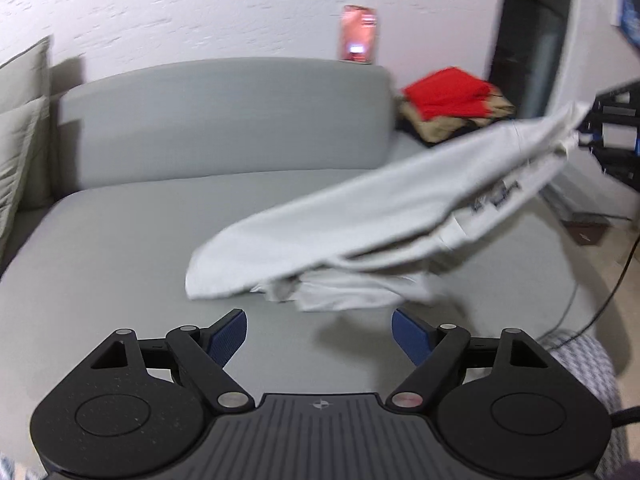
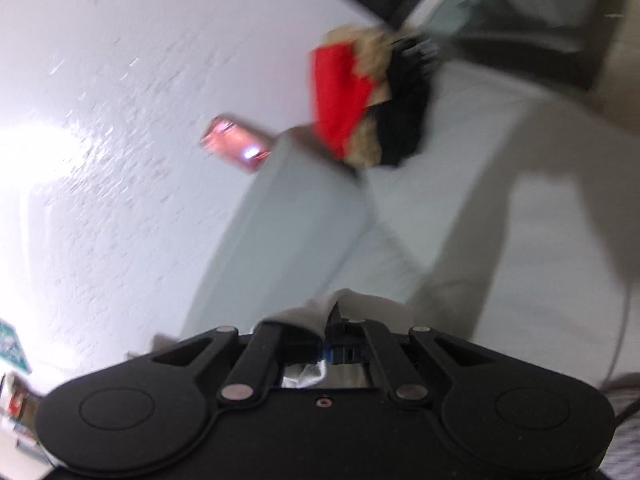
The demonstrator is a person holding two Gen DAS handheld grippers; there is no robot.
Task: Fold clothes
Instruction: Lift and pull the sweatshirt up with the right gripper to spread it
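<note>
A pale grey-white garment [image 1: 380, 216] hangs stretched over the grey sofa seat [image 1: 140, 248], its lower end bunched on the cushion and its upper end raised to the right. There my right gripper [image 1: 582, 122] pinches its corner. In the right wrist view the right gripper [image 2: 328, 344] is shut on a fold of that garment [image 2: 296, 314]. My left gripper [image 1: 318, 316] hovers just in front of the bunched end, open, with nothing between its blue pads [image 1: 228, 336].
A pile of clothes with a red one on top [image 1: 448, 96] sits at the sofa's far right end. A pink phone [image 1: 359, 34] stands on the sofa back. Cushions [image 1: 20, 128] lean at the left. Cables [image 1: 600, 304] lie on the floor at right.
</note>
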